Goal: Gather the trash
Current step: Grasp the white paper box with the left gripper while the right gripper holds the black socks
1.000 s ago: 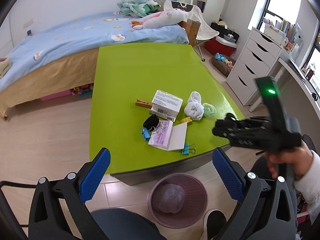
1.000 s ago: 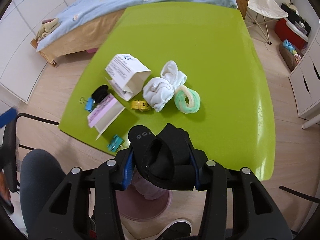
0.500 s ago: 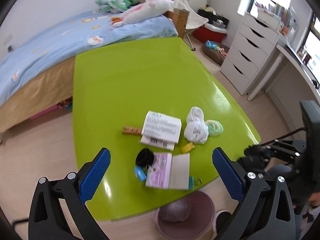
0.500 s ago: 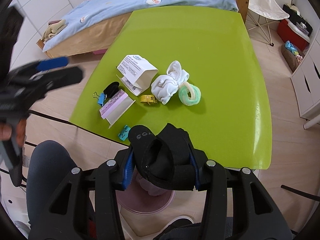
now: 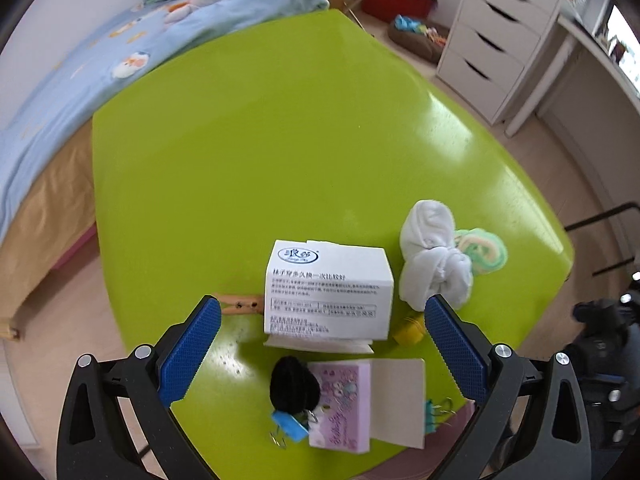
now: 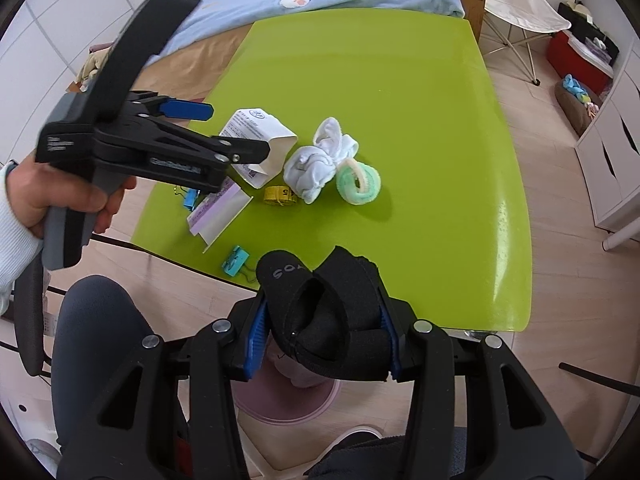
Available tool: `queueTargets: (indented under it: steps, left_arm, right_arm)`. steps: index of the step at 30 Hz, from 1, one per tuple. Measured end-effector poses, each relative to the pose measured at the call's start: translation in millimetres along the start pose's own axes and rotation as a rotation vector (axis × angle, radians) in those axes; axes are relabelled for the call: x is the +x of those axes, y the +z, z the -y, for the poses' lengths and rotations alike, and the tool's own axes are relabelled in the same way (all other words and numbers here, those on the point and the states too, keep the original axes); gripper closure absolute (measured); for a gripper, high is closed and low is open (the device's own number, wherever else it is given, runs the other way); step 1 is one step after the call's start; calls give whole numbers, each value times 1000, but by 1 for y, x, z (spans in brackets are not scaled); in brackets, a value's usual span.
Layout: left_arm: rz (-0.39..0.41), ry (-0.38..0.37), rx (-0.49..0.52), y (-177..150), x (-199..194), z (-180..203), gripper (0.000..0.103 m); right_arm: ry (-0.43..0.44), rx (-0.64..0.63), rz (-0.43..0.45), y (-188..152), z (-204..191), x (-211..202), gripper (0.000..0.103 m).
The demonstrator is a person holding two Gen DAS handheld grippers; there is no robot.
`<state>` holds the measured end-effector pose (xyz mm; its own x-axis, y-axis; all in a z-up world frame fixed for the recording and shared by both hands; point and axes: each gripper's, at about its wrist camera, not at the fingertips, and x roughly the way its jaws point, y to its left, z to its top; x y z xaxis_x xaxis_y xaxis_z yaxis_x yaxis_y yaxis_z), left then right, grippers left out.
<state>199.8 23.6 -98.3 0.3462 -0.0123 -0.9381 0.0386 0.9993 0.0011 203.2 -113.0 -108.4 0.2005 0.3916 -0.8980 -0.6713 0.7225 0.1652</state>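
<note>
Holding the left gripper (image 5: 322,350) with its blue pads spread wide, you are hovering it over the lower middle of the left wrist view, gripping nothing. The white box (image 5: 328,290) is sitting between the two fingertips and slightly beyond them, its printed face turned up. At the left of it a wooden clothespin (image 5: 240,305) is poking out; at the right a white sock bundle (image 5: 434,266) is lying against a green hair tie (image 5: 486,252). Nearer the bottom edge, a black hair band (image 5: 294,384), a blue binder clip (image 5: 288,426) and a pink notepad (image 5: 344,408) are resting on the green table (image 5: 280,140).

In the right wrist view, your left hand (image 6: 52,196) is gripping the handle at the left edge. At lower centre, the right gripper (image 6: 320,330) is clamping a black sock (image 6: 324,312) between its pads, above the pink trash bin (image 6: 288,396) on the floor.
</note>
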Motion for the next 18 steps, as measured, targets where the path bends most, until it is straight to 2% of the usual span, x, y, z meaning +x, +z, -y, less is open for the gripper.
queueTargets:
  steps: [3, 5, 7, 13, 18]
  left_arm:
    - [-16, 20, 0, -2, 6, -1, 8]
    - [-17, 13, -8, 0, 6, -2, 32]
    - [-6, 2, -4, 0, 4, 1, 39]
    - [52, 23, -26, 3, -13, 0, 39]
    - [117, 27, -60, 0, -42, -2, 39]
  right_arm:
    - [-3, 6, -2, -1, 3, 1, 57]
    - [-4, 10, -3, -1, 5, 1, 57]
    - [-4, 12, -3, -1, 6, 3, 57]
    - [-1, 15, 9, 2, 7, 4, 57]
    - [5, 13, 30, 5, 4, -3, 57]
